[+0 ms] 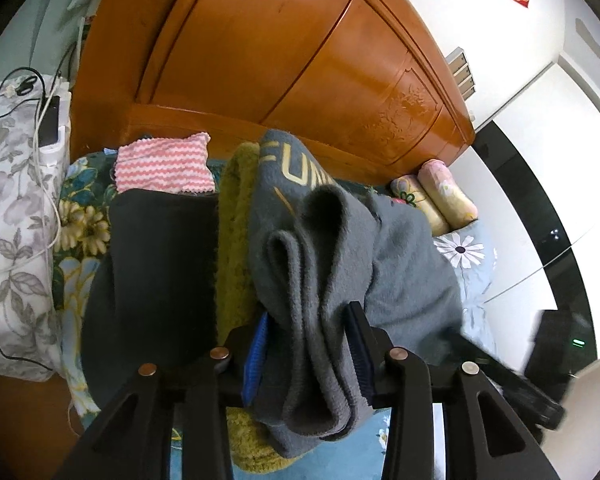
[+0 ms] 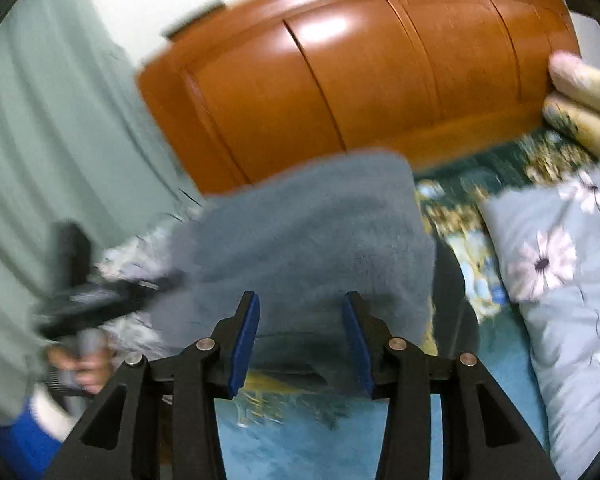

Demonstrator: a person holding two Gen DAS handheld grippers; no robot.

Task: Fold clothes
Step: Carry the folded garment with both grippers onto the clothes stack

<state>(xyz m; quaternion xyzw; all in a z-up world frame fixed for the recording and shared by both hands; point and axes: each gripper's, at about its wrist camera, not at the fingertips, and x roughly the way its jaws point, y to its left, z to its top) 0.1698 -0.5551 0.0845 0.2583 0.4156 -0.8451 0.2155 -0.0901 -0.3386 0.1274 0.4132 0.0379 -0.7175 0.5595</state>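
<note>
A grey fleece garment (image 1: 332, 248) with gold lettering lies heaped on the bed. In the left wrist view a thick fold of it hangs between the blue pads (image 1: 358, 344) of my left gripper (image 1: 308, 344), which is shut on that fold. The right wrist view is blurred. In it my right gripper (image 2: 300, 340) stands open with nothing between its pads (image 2: 244, 340), just short of the grey garment (image 2: 300, 232). A person's hand (image 2: 80, 364) holds the left gripper's handle at the left edge of that view.
A black garment (image 1: 156, 264), an olive fuzzy one (image 1: 236, 240) and a pink-and-white zigzag towel (image 1: 162, 164) lie side by side on the floral bedspread (image 1: 80, 220). The wooden headboard (image 1: 300, 60) stands behind them. Two rolled pillows (image 1: 436, 196) and a flowered duvet (image 2: 572, 280) are to the right. Cables (image 1: 40, 120) lie on the left.
</note>
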